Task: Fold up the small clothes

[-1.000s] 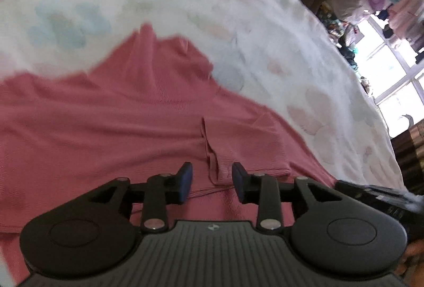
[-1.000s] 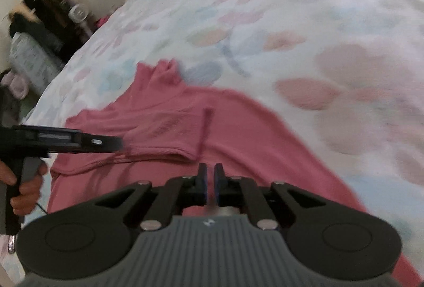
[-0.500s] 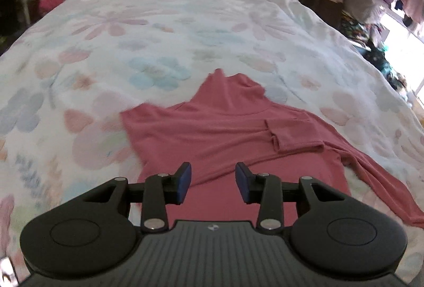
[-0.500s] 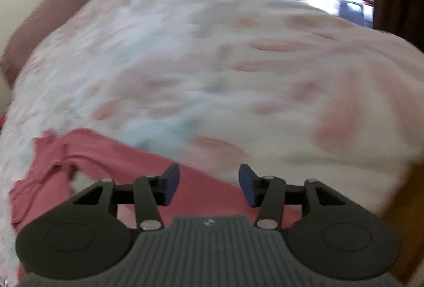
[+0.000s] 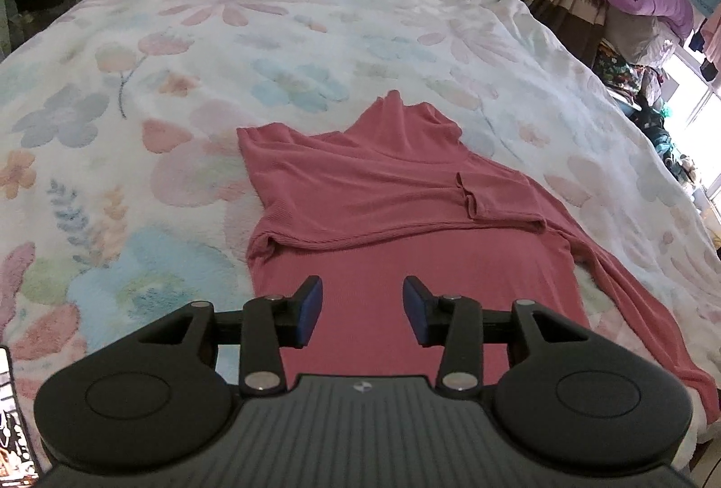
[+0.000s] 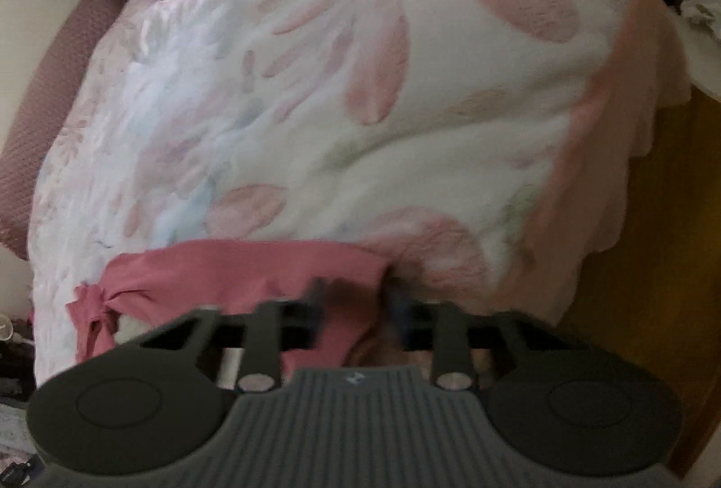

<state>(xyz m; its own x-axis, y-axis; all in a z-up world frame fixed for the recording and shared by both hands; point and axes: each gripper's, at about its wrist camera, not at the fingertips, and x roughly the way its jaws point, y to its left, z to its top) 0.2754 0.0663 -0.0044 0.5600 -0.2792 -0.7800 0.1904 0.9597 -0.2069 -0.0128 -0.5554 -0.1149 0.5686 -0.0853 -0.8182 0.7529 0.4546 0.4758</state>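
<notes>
Careful: a thin pinch and nothing pinning the shirt.

Right now the shirt [image 5: 383,195] lies flat on the bed [image 5: 270,15], near the edge closest to you, with one sleeve [image 5: 495,195] folded across the chest and the other sleeve [image 5: 631,298] trailing out to the side. Your left tongs [image 5: 360,310] hang apart above the lower body, gripping nothing. Your right tongs [image 6: 356,294] are badly smeared, but they read as pressed together on a strip of the pink cloth. If that pinch sits only on the very edge, I'd expect it to slip as you lift. If you pull hard sideways, the whole shirt may drag over the fleecy cover, undo the folded sleeve, or slide off the bed.
</notes>
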